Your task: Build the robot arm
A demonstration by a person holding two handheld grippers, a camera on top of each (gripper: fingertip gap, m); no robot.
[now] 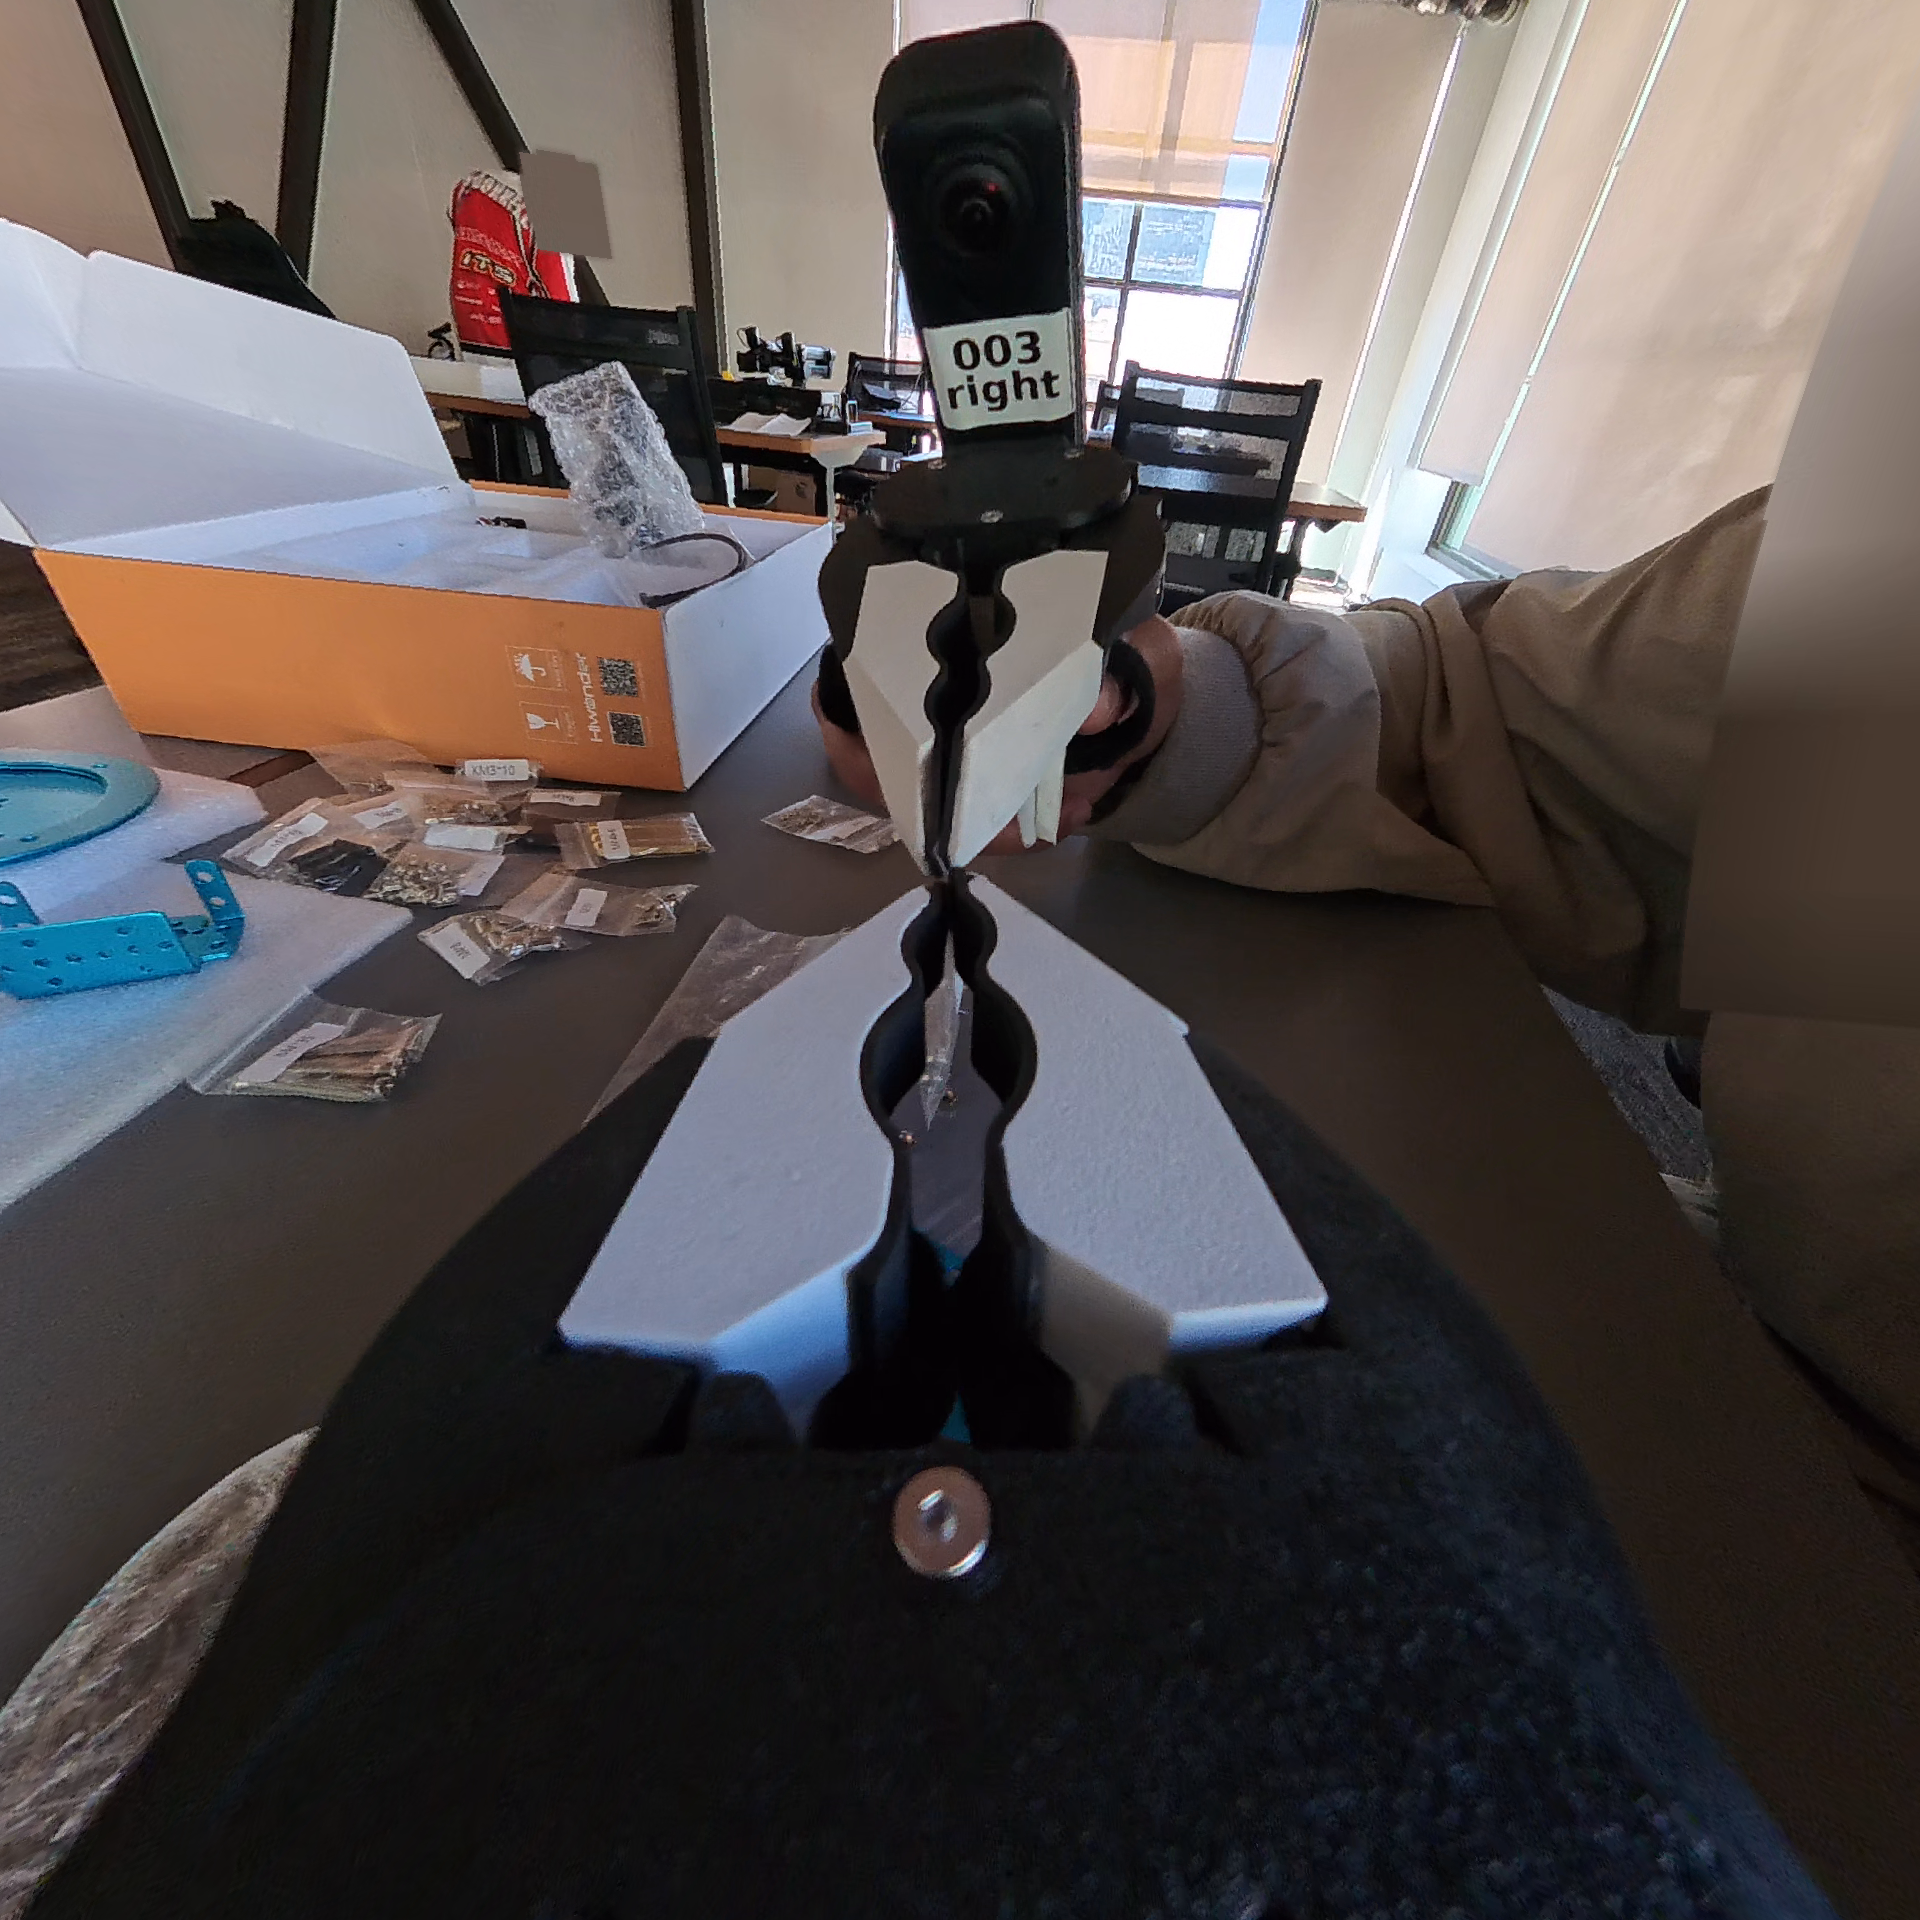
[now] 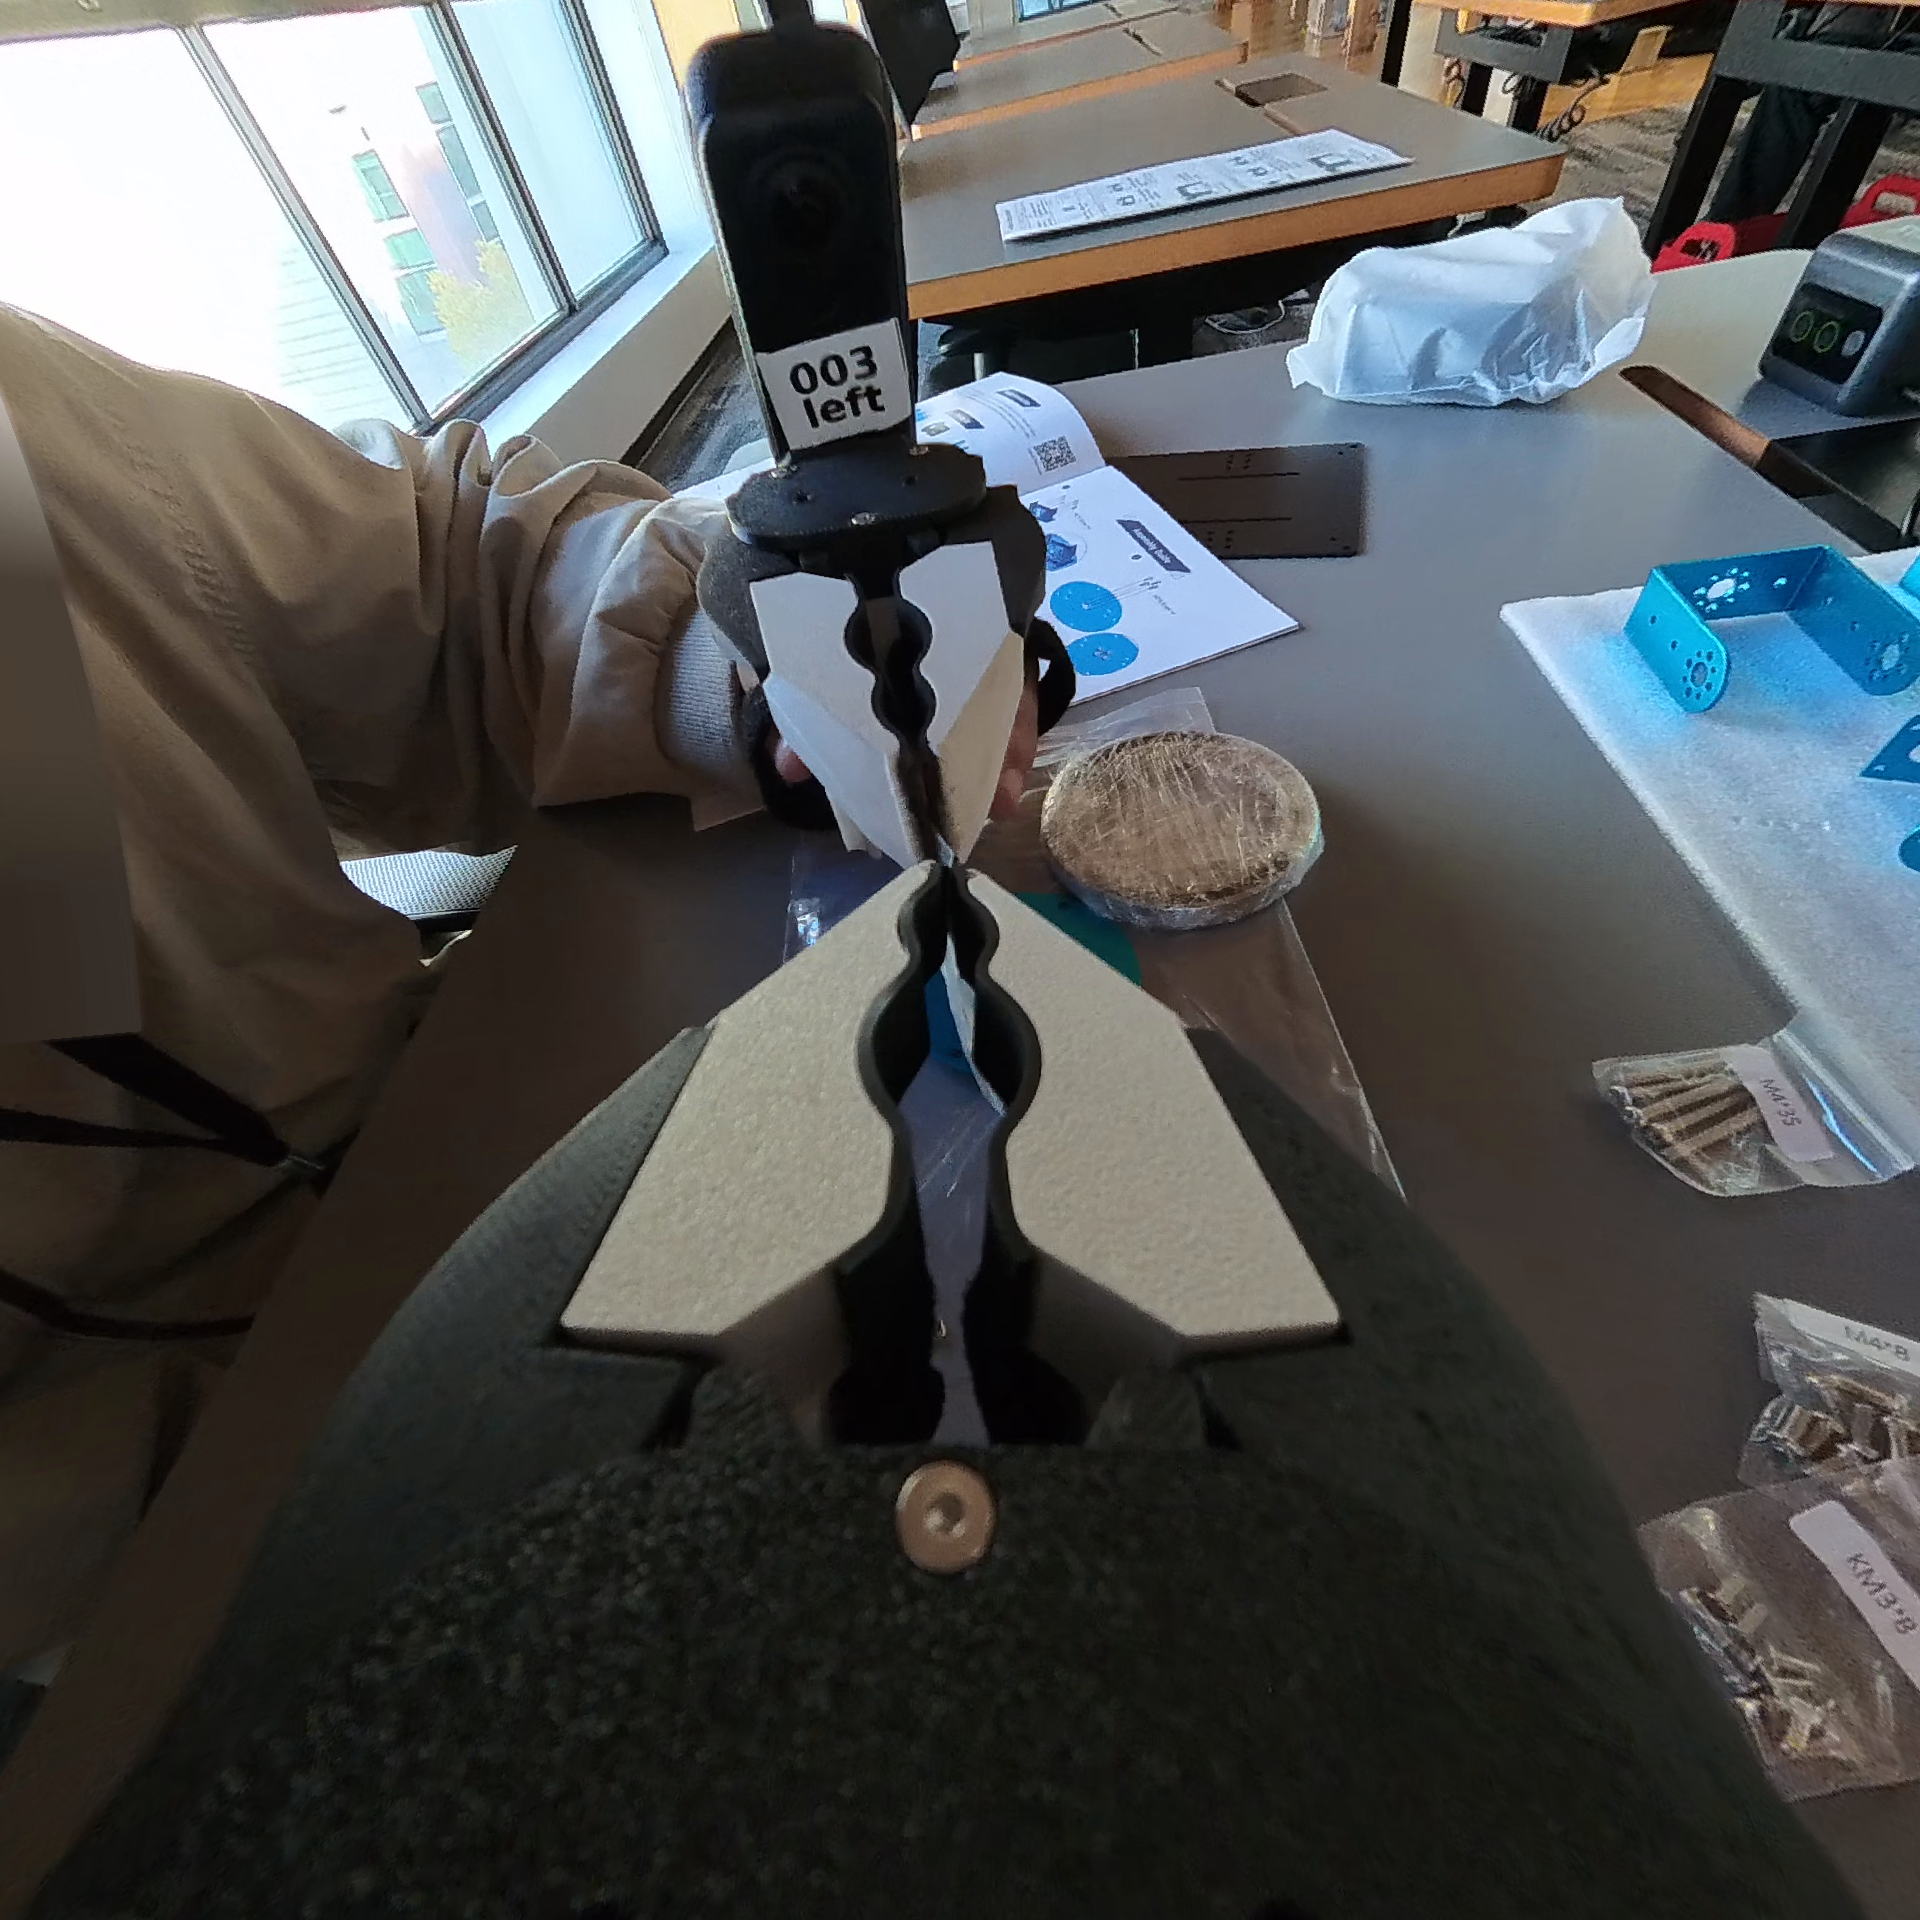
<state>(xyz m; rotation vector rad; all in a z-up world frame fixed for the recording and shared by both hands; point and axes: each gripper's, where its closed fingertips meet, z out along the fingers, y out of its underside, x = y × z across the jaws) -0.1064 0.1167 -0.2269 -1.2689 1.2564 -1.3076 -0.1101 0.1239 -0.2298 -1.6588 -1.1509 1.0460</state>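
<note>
I am working over a dark table [image 1: 1299, 1039]; an orange and white box [image 1: 416, 644] is standing open at its far left with a roll of bubble wrap [image 1: 613, 457] poking out of it; an open instruction booklet [image 2: 1153, 582] is lying beyond my left gripper, a black plate [image 2: 1257, 499] just past it; a round disc wrapped in film [image 2: 1179, 826] is resting just beside the meeting point of the two tools; a blue U-shaped bracket [image 2: 1766, 644] is sitting on a white foam sheet [image 2: 1704, 790]; small bags of screws [image 1: 468, 862] are lying scattered near the box. I am holding my left gripper [image 1: 948, 896] and my right gripper [image 2: 940, 878] tip to tip, each with its jaws pressed together; both are pinching a small clear plastic bag [image 1: 940, 1029] between them, above the table, and a few tiny screws are showing inside it.
</note>
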